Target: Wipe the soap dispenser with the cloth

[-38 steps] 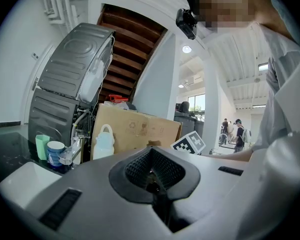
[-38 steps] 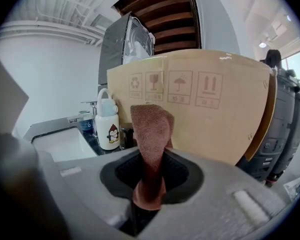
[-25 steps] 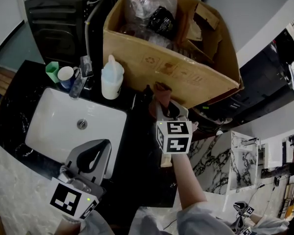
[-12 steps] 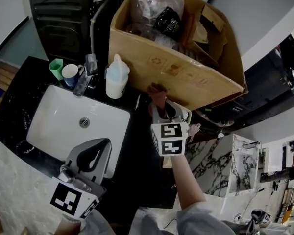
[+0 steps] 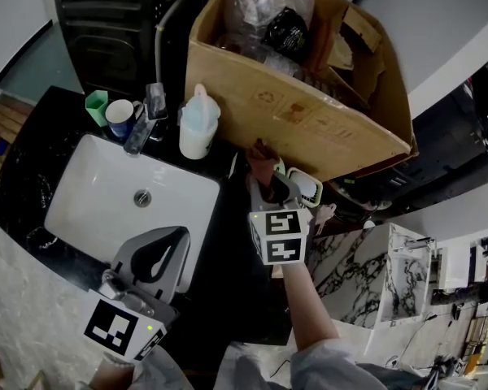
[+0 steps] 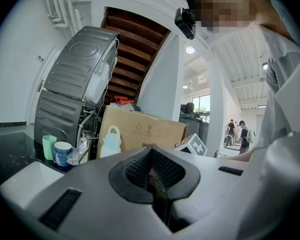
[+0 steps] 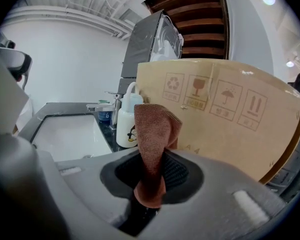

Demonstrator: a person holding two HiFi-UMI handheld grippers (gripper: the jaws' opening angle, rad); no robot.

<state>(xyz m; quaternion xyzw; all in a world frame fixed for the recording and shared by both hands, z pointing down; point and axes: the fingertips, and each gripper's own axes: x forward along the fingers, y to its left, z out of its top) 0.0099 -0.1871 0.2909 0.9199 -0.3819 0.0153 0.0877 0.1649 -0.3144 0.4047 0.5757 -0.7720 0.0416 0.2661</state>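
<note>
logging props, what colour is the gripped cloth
Reddish-brown cloth, clearest in the right gripper view.

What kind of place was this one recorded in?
Probably a bathroom or utility washroom: a white basin set in a dark marbled counter, a faucet at its rim, and a soap dispenser beside that.

Soap dispenser (image 5: 197,127) behind sink (image 5: 93,218) right corner, mug (image 5: 120,114) left of faucet (image 5: 145,120), cardboard box (image 5: 309,124) right of dispenser
</note>
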